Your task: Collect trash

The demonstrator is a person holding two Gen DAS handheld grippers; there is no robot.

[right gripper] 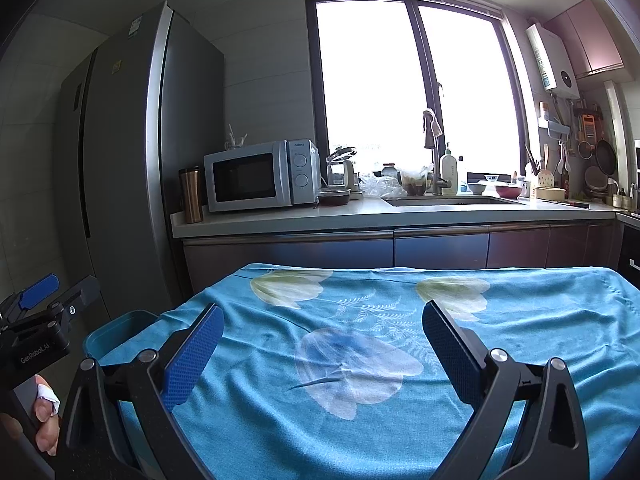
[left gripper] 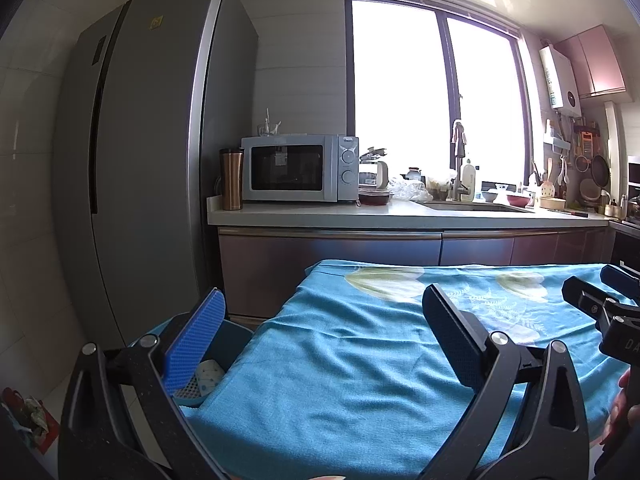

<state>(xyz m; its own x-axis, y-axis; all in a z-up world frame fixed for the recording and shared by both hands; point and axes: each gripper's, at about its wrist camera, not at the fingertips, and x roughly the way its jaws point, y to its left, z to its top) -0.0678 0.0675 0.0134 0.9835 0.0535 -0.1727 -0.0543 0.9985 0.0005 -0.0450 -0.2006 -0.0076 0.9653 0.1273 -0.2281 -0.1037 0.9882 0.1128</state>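
In the left wrist view the left gripper (left gripper: 324,344) fills the lower part of the frame, its two blue-padded fingers (left gripper: 196,344) spread wide with nothing between them; below them lies only the turquoise flowered cloth (left gripper: 360,368) that covers the table. At the lower left of that frame, just beside the cloth's hanging edge and partly behind the left-hand finger, stands a blue bin (left gripper: 230,340); inside it a crumpled pale piece of trash (left gripper: 210,374) shows, low in the bin and just to the right of the finger's pad, outside the gap between the fingers. At the far left bottom corner some crumpled wrappers (left gripper: 34,416) lie on the floor, well apart from both fingers.

In the right wrist view the right gripper (right gripper: 323,346) sits low in the frame, likewise spread wide and holding nothing; the cloth (right gripper: 500,312) beneath it bears white flower prints and no loose item that I can make out. The bin (right gripper: 116,326) appears at the left middle of this frame, to the left of the fingers and beside the table's edge; its contents are hidden here. At the left edge the other gripper's body shows, and at the lower left a person's hand (right gripper: 42,420) grips its handle.

Across the upper half of both frames stand a grey refrigerator (left gripper: 152,140), a microwave (left gripper: 298,168) on the counter, and a bright window (left gripper: 436,96).
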